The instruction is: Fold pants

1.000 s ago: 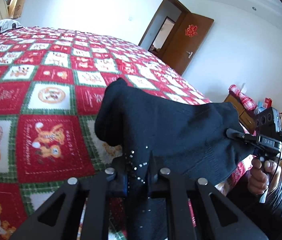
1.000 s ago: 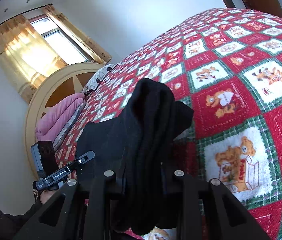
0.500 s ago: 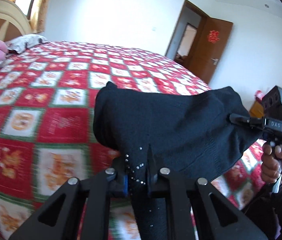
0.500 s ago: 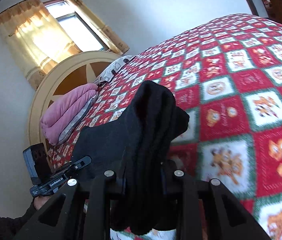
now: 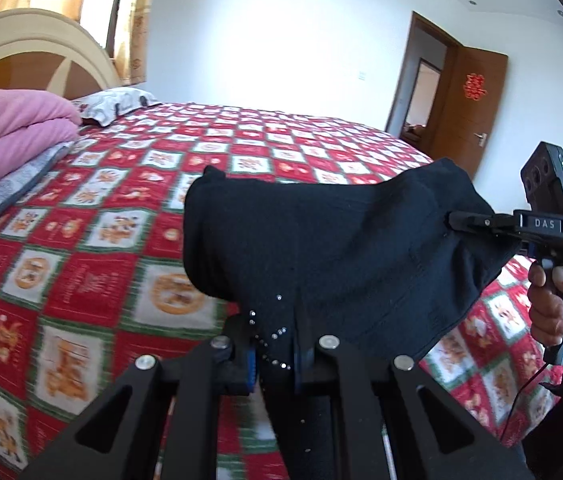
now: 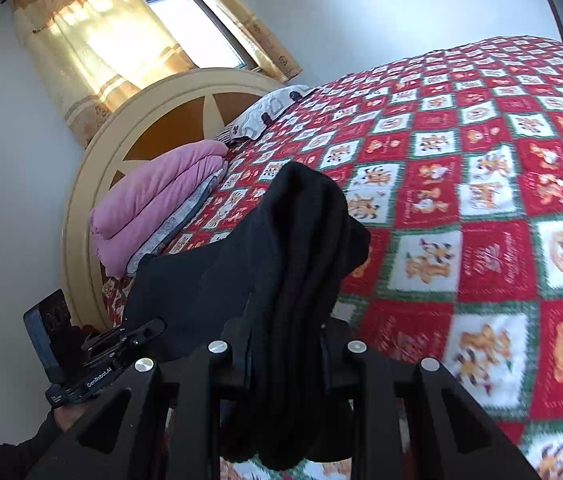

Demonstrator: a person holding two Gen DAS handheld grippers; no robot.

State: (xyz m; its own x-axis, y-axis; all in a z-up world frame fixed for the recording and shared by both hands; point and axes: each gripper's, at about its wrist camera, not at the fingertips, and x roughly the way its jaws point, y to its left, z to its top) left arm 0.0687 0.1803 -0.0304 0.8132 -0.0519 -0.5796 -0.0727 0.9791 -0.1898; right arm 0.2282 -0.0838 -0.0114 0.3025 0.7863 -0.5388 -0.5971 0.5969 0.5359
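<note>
The black pants [image 5: 333, 248] hang folded in the air above the bed, stretched between my two grippers. My left gripper [image 5: 275, 354] is shut on one end of the pants, where small rhinestones show. My right gripper [image 6: 285, 340] is shut on the other end, with bunched fabric [image 6: 305, 240] draped over its fingers. In the left wrist view the right gripper [image 5: 477, 222] pinches the pants at the right. In the right wrist view the left gripper [image 6: 141, 330] holds them at the lower left.
A bed with a red, white and green checked quilt [image 5: 121, 216] lies under the pants. A folded pink blanket [image 6: 153, 208], a grey one and a patterned pillow [image 5: 117, 104] sit by the round headboard [image 6: 129, 136]. A brown door [image 5: 469, 108] stands open at the far right.
Both grippers have swung the held pants toward the head of the bed. The headboard, pink blanket and window now show in both views. The grips have not changed.
</note>
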